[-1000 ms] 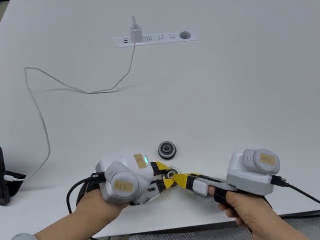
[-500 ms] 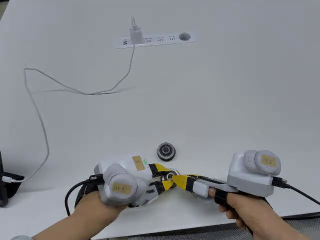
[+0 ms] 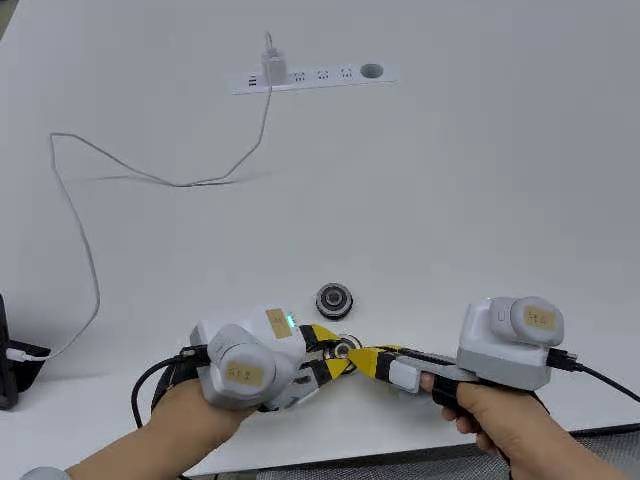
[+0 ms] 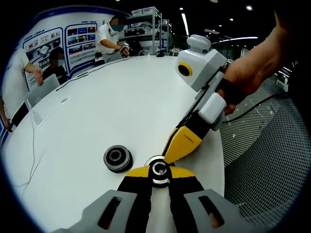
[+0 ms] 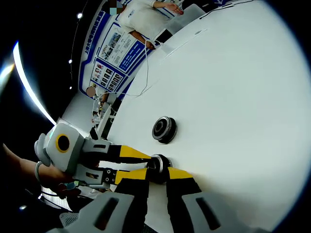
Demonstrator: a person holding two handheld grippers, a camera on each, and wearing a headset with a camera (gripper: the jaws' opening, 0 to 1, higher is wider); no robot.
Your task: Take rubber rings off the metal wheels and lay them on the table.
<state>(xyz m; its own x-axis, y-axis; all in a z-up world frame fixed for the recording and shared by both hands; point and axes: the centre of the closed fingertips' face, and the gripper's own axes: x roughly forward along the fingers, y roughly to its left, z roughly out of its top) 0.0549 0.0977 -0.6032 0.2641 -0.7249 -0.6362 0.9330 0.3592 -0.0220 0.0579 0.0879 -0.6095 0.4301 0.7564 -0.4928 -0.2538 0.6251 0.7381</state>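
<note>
In the head view no loose ring lies on the white tabletop [image 3: 450, 200], so by my reading the task is at its start: both rings are yet to come off. The second wheel [image 3: 334, 299] sits alone just beyond the grippers, its dark rubber ring [image 3: 320, 300] in place. Nearer, the held wheel [image 3: 345, 350] is between the left gripper [image 3: 331, 351] and the right gripper [image 3: 362, 358], which meet tip to tip. In the left gripper view the yellow fingers [image 4: 138, 173] pinch the held wheel from both sides, while the right gripper reaches in from the far right, its tip touching the wheel's rim; the second wheel lies just to the left. In the right gripper view the fingers [image 5: 181, 174] flank the held wheel closely, though I cannot tell whether they bite its ring; the second wheel rests farther off.
</note>
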